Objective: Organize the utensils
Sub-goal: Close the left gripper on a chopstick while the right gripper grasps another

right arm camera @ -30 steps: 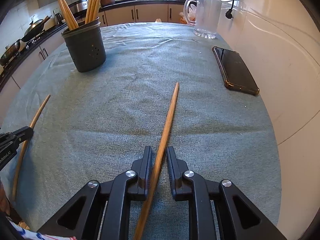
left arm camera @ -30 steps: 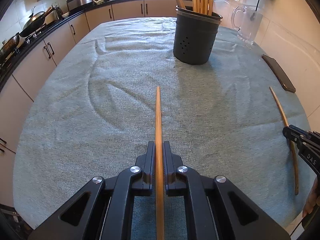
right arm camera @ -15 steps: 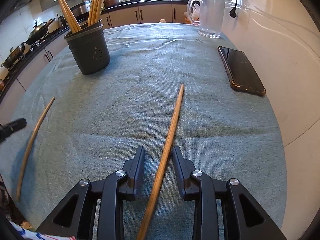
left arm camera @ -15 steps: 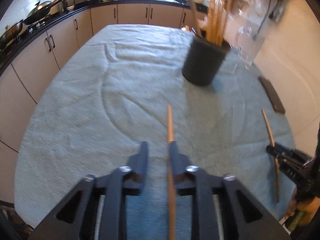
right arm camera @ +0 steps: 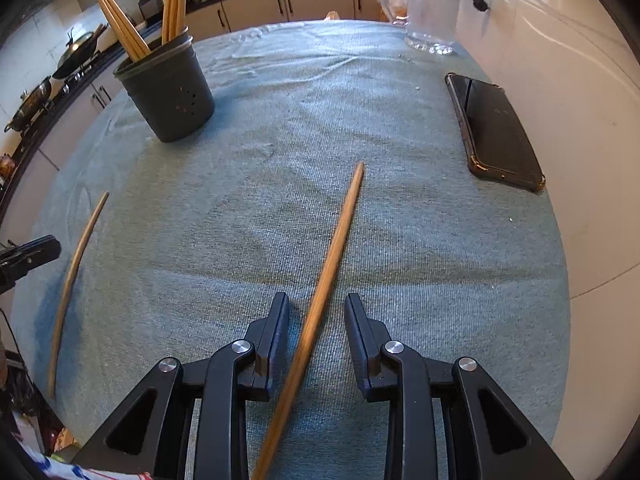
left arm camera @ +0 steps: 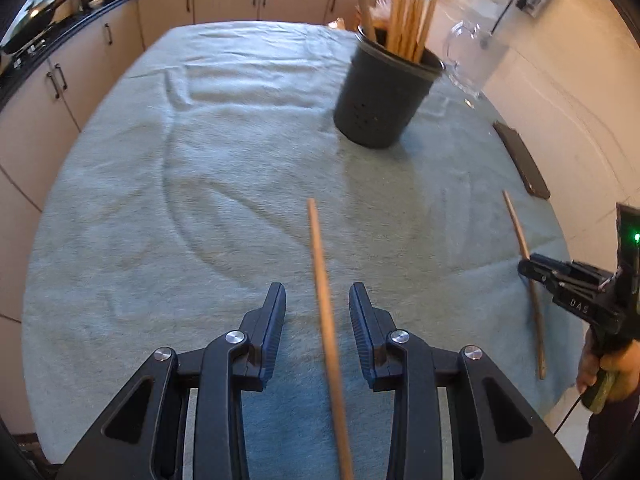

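Two wooden chopsticks lie flat on the grey-green tablecloth (left arm camera: 200,184). One chopstick (left arm camera: 320,264) runs between the fingers of my left gripper (left arm camera: 317,296), which is open, with clear gaps on both sides. The other chopstick (right arm camera: 340,236) lies slanted between the fingers of my right gripper (right arm camera: 317,298), also open and not touching it. A dark perforated utensil holder (left arm camera: 380,96) (right arm camera: 172,96) stands further back with several chopsticks upright in it. In the left wrist view the right gripper (left arm camera: 534,270) hovers over its chopstick (left arm camera: 520,232).
A dark phone (right arm camera: 496,132) lies near the wall at the right edge of the table. A clear glass jug (right arm camera: 430,8) stands at the far right corner. Cabinets and a stove with pans line the left. A hand (left arm camera: 612,364) holds the right gripper's handle.
Both grippers have opened and let go of their chopsticks, which now lie loose between the fingers. Both have pulled back a little, and the left one has also lifted.
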A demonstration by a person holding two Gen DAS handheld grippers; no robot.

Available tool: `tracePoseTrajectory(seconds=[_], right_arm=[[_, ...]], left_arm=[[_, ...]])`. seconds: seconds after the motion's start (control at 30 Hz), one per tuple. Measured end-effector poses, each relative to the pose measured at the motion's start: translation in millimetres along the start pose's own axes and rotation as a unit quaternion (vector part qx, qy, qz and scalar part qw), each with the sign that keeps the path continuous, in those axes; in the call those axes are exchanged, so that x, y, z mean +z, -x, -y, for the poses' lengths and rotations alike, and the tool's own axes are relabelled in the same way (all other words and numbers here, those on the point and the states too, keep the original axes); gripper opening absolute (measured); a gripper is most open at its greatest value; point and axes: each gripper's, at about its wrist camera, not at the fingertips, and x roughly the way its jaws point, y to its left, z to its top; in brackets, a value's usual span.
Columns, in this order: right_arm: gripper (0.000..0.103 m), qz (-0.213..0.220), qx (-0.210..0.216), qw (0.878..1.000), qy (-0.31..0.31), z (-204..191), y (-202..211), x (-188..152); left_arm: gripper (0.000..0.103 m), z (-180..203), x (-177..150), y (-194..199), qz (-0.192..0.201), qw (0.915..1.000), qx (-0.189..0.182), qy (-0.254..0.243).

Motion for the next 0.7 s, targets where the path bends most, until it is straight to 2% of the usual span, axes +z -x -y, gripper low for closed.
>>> tracePoseTrajectory(seconds=[0.17,0.27,0.37,0.7], right_arm=[[0.03,-0.024,-0.008,1.0,0.01,-1,-7,16],[0.03,-0.039,-0.012,0.999,0.016,0,-13,26],[0.029,-0.06,-0.001,0.998,0.013,4,-17,39],[0.028,-0.127,0.002,0.992,0.027,10,-29,59]], left_arm=[[0.031,5,7,-16,-0.025,0.9993,0.02,-0.02],[0.025,6,10,-23,-0.035,0.9987,0.027,-0.025],[0.015,9,10,-27,-0.046,0.998,0.029,-0.031],[0.014,15,10,-31,-0.07,0.9951,0.045,-0.053]])
